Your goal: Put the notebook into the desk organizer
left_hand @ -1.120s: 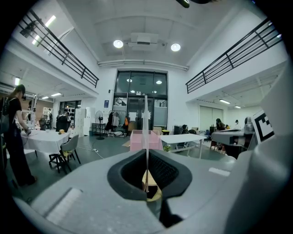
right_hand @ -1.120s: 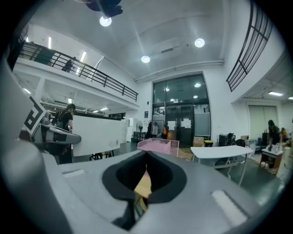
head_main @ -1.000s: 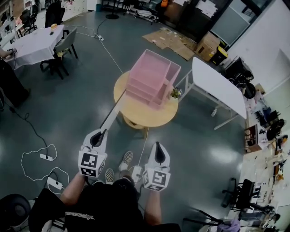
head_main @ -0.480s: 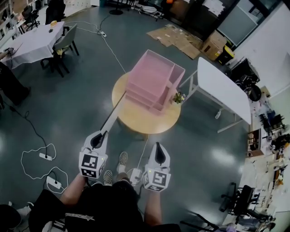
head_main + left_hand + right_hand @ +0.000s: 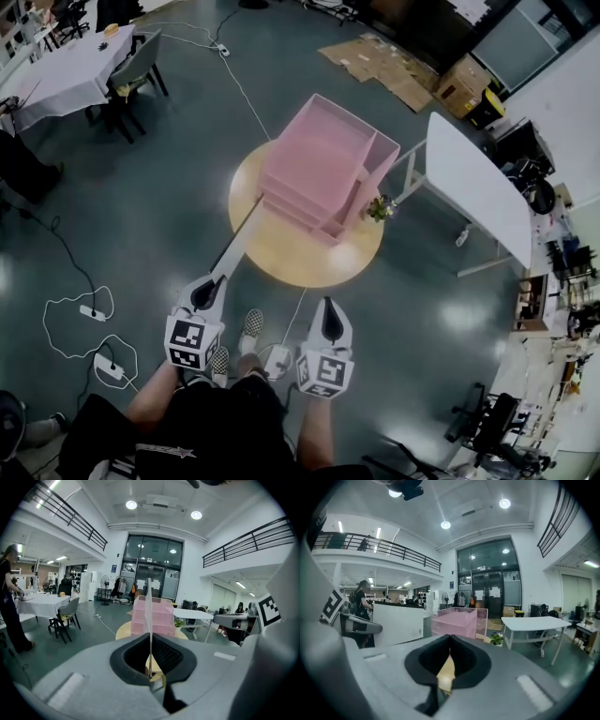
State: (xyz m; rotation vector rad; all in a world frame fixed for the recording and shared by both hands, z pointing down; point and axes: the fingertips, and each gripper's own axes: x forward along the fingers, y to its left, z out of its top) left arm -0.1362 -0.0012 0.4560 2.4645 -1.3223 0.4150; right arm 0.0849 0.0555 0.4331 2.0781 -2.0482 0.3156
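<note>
Down low, the left gripper [image 5: 206,289] has its black ribbed jaws clenched on the notebook [image 5: 234,242] — a thin, flat, stiff slab that shows only as a pale edge in the left gripper view. Its far end reaches over the rim of the round wooden surface [image 5: 281,258], near a corner of the organizer [image 5: 323,159] — a boxy, translucent pink plastic stack of trays. A small potted plant [image 5: 380,208] stands beside it. The right gripper [image 5: 326,323] has its jaws pressed together.
</note>
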